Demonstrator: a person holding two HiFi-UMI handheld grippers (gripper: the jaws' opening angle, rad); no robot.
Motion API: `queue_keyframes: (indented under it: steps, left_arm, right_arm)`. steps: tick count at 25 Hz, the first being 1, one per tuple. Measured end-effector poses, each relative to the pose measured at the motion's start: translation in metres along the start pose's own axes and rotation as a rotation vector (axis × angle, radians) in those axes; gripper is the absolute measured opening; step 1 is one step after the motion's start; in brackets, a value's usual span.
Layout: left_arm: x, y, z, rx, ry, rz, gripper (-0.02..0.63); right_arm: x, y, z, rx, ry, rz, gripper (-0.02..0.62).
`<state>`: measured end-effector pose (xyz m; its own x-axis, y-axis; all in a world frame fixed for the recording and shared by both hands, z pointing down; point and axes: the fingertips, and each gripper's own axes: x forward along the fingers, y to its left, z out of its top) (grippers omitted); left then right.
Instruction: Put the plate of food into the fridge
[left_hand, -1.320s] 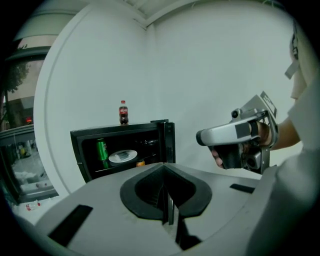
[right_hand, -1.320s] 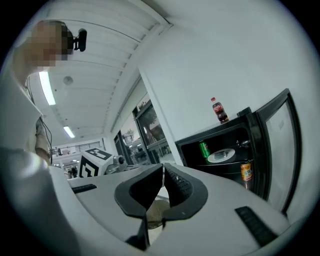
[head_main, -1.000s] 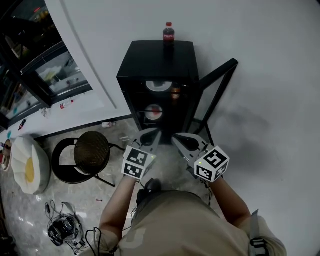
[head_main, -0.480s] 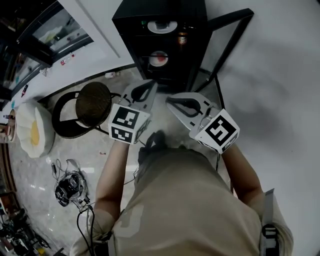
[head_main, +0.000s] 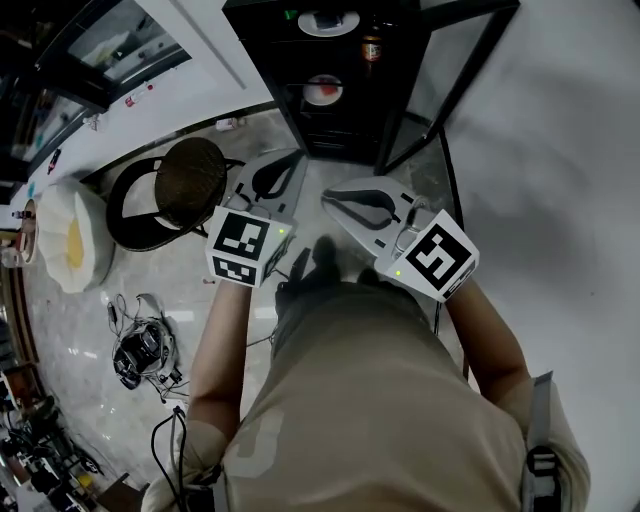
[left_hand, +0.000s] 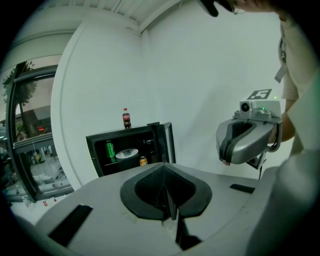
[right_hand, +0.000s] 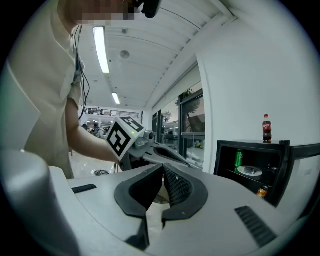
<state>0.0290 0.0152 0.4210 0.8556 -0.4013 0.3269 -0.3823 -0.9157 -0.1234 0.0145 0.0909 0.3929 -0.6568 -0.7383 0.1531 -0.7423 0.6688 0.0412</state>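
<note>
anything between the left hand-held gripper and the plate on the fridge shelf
Nothing visible. The fridge door stands open, and the left hand-held gripper has a clear line to the plate, with a green can beside it.

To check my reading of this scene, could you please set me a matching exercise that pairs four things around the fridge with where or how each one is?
Things:
1. cola bottle
2. green can
3. round stool
4. fridge door

Places or states:
A. on the floor, left of the fridge in the head view
B. swung open
C. standing on top of the fridge
D. inside the fridge, next to the plate

Pairs: 1-C, 2-D, 3-A, 4-B
</note>
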Motion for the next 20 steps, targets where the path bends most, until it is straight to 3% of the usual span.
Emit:
queue_keyframes:
  steps: [20]
  left_arm:
    - [-0.032, -0.016, -0.005, -0.001, 0.029, 0.082, 0.011]
  right_arm:
    - [-0.012, 0.028, 0.003, -0.002, -0.019, 0.074, 0.026]
